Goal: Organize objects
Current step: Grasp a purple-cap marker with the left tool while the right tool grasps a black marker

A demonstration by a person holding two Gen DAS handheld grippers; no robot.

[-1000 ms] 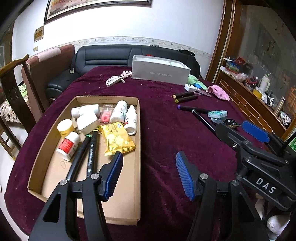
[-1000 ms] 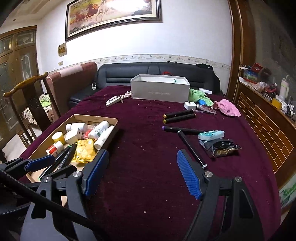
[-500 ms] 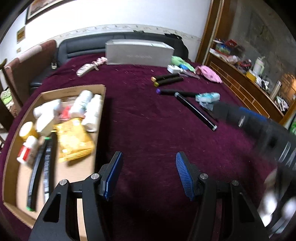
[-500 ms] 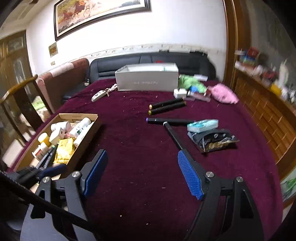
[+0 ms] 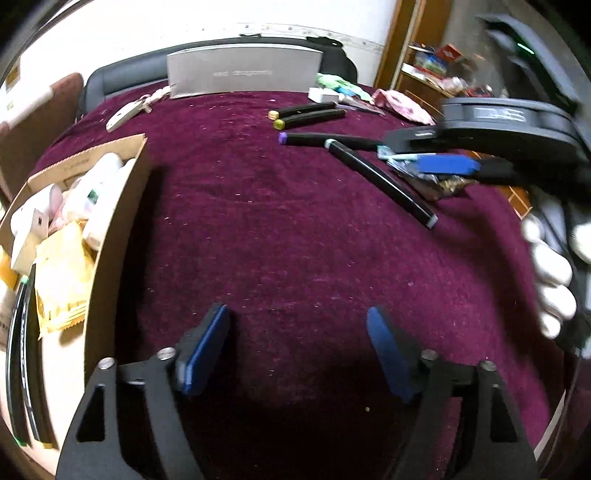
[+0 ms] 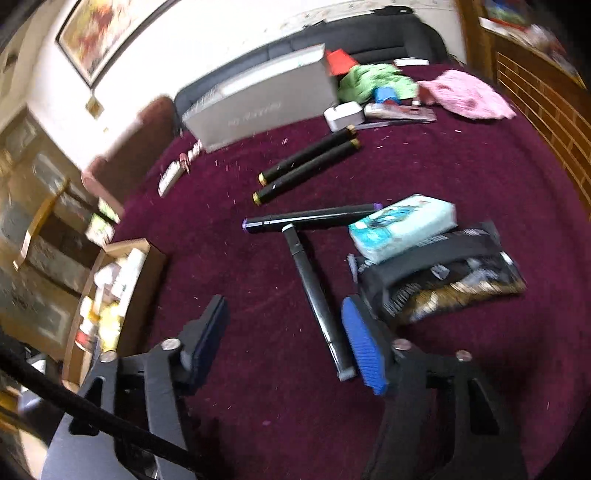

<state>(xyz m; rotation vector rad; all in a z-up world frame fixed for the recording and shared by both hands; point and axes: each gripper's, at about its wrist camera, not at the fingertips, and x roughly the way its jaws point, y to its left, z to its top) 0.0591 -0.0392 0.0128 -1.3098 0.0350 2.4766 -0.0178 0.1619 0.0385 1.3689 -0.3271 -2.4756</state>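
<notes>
Fingers [image 6: 360,343], seemingly beside marker [image 6: 314,291]

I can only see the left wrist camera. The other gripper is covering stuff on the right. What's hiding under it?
Observer: A pale blue tissue pack lying on a black snack bag.
Operator: Is that gripper grabbing anything?
Observer: No. The right gripper has just been closing its jaws, but they're open, and the near end of the grey-tipped marker lies between them.
Operator: Anything on the wall?
Observer: A framed painting.
</notes>
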